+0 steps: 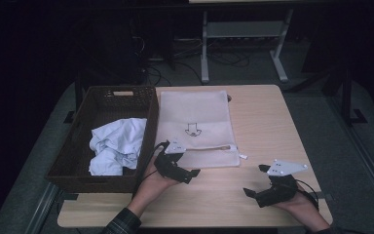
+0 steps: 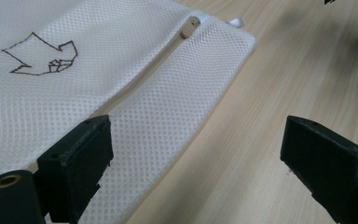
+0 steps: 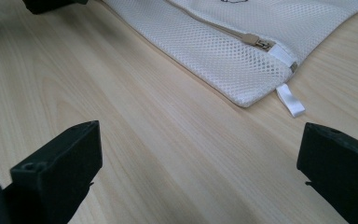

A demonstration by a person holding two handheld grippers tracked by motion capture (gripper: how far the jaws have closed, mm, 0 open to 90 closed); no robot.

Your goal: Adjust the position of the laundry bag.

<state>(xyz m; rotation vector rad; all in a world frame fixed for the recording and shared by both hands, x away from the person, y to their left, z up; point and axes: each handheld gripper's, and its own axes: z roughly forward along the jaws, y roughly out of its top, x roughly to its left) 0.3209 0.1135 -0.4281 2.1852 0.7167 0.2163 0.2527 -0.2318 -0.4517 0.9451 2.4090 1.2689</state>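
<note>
A white mesh zip bag (image 1: 197, 129) with a drawn arrow lies flat on the wooden table (image 1: 263, 122). Its beige zipper runs along the near part, with the pull (image 3: 251, 38) at the right end beside a small white tag (image 3: 290, 100). My left gripper (image 1: 191, 174) is open at the bag's near left corner; in the left gripper view one jaw is over the mesh (image 2: 168, 112) and the other over bare wood. My right gripper (image 1: 254, 180) is open near the table's front right, apart from the bag.
A dark woven basket (image 1: 78, 141) stands at the table's left, holding a crumpled pale blue cloth (image 1: 114, 146). Beyond the table's far edge is a grey shelf frame (image 1: 243, 39) on a dark floor with cables.
</note>
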